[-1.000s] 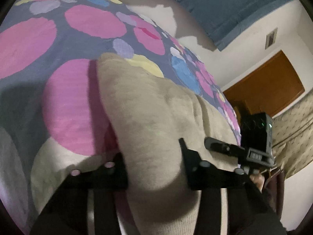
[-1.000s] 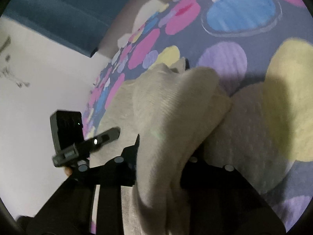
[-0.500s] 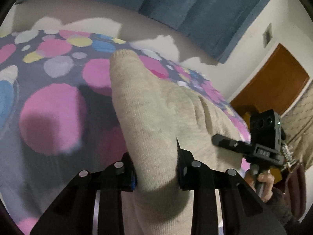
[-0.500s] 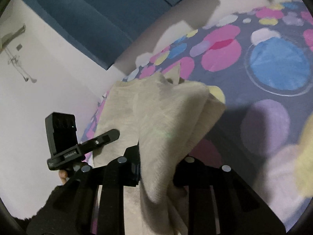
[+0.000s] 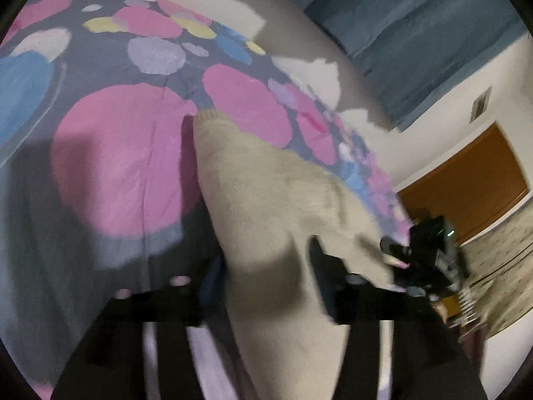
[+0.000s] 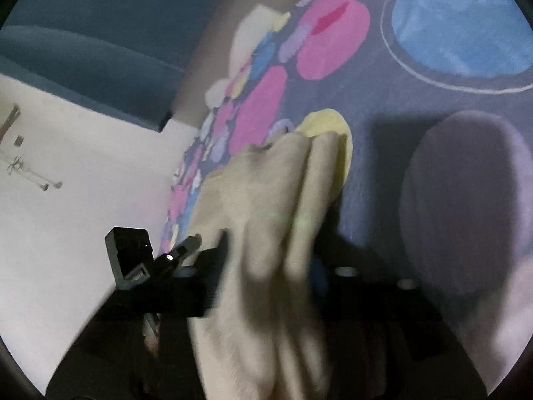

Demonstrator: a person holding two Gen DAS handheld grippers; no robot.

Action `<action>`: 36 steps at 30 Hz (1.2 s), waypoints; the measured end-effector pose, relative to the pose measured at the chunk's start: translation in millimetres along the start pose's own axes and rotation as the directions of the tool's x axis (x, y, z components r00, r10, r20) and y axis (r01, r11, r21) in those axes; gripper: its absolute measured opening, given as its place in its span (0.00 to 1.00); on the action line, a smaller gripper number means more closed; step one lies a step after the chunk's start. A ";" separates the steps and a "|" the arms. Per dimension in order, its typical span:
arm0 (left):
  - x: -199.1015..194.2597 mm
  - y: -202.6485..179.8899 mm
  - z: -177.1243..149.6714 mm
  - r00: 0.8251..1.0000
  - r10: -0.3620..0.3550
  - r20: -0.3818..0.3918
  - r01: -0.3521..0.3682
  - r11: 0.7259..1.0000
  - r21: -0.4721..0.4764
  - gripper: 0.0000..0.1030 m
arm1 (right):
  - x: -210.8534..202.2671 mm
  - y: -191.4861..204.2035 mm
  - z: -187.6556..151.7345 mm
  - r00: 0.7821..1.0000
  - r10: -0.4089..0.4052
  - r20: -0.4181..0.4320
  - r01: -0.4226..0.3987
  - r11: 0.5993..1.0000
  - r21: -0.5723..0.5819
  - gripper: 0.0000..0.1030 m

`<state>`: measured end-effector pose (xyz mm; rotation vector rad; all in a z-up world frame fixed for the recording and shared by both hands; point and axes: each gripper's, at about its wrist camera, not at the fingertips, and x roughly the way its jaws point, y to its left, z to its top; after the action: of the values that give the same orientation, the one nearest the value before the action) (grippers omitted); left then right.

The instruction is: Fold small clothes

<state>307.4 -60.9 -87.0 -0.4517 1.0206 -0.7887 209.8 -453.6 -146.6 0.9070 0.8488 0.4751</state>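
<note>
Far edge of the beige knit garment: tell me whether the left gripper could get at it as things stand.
Probably not yet: the left gripper is shut on the beige knit garment at its near end, so it must let go first. Nothing lies on the bedspread between.

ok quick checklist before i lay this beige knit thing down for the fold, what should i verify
1. Left tool grip: beige knit garment sits between its fingers, ok.
2. Right tool grip: same garment bunched between its fingers, ok.
3. Cloth flat between the two tools: it hangs in folds on the right side, not ok.
4. Landing spot: grey bedspread with pink, blue and yellow spots shows nothing else under the garment, ok.
5. Far edge of the garment: it rests on the bedspread in the left view, ok.
6. Sleeves or hem aligned: hidden and blurred, cannot tell.
</note>
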 end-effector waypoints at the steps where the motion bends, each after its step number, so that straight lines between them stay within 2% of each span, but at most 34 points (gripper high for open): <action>1: -8.0 -1.0 -7.6 1.000 -0.028 0.006 0.028 0.999 -0.018 0.67 | -4.5 -0.2 -7.6 1.000 -0.006 -0.019 0.006 1.000 0.000 0.65; 4: -21.1 -8.6 -38.4 0.998 -0.054 -0.028 0.053 0.998 -0.026 0.72 | -16.6 0.7 -31.1 0.998 -0.021 -0.053 0.020 1.000 -0.012 0.66; 8: -22.1 -15.4 -80.3 0.993 -0.056 -0.101 0.052 0.998 -0.046 0.76 | -32.6 4.3 -59.4 0.998 -0.047 -0.050 0.045 0.998 -0.034 0.68; 12: -16.0 -35.2 -91.8 0.995 0.002 -0.097 0.004 0.998 0.060 0.77 | -29.6 13.3 -75.6 0.995 -0.081 -0.056 0.076 0.993 -0.090 0.69; 13: -11.7 -37.7 -92.3 0.994 -0.009 -0.105 0.016 0.998 0.062 0.71 | -28.3 14.8 -77.5 0.994 -0.087 -0.058 0.081 0.992 -0.096 0.68; 14: -7.0 -39.9 -92.6 0.993 -0.016 -0.120 0.024 0.998 0.064 0.63 | -25.2 15.0 -80.2 0.994 -0.085 -0.068 0.079 0.993 -0.088 0.62; 15: -0.6 -41.4 -94.2 0.990 0.001 -0.138 0.008 0.997 0.071 0.47 | -21.7 15.4 -81.9 0.993 -0.091 -0.077 0.085 0.993 -0.079 0.51; 16: 1.9 -43.4 -95.5 0.990 0.026 -0.139 -0.013 0.996 0.089 0.41 | -18.7 16.3 -84.2 0.990 -0.114 -0.079 0.108 0.991 -0.080 0.44; 17: 1.9 -43.7 -96.1 0.989 0.021 -0.145 -0.008 0.996 0.092 0.30 | -18.0 15.9 -85.6 0.990 -0.115 -0.083 0.110 0.991 -0.072 0.33; 20: -6.6 -42.3 -97.0 0.990 -0.013 -0.137 0.021 0.998 0.058 0.22 | -25.5 12.9 -90.4 0.995 -0.063 -0.075 0.062 0.998 -0.022 0.18; 24: -12.6 -45.9 -102.0 0.991 -0.021 -0.131 0.028 0.998 0.056 0.20 | -34.7 13.3 -97.5 0.998 -0.035 -0.058 0.035 0.999 0.004 0.13; 31: -18.3 -51.7 -114.5 0.990 -0.033 -0.139 0.043 0.997 0.068 0.20 | -52.5 22.8 -110.2 0.998 -0.034 -0.053 0.033 0.999 -0.011 0.14; 33: -14.1 -45.8 -115.1 0.990 -0.026 -0.140 0.035 0.997 0.066 0.20 | -60.6 16.5 -110.8 0.998 -0.017 -0.056 0.019 0.999 0.038 0.22; 34: -11.9 -40.4 -114.7 0.988 -0.041 -0.146 0.048 0.998 0.047 0.20 | -67.1 11.4 -109.5 0.999 -0.022 -0.036 0.025 0.997 0.079 0.29; 36: -9.3 -33.1 -110.9 0.985 -0.082 -0.150 0.085 0.996 0.009 0.20 | -82.5 5.1 -115.2 0.999 -0.044 -0.016 0.045 0.992 0.119 0.50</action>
<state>194.5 -73.0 -111.5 -0.4285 1.1399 -0.9161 68.0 -450.5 -145.1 0.9936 0.9149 0.3948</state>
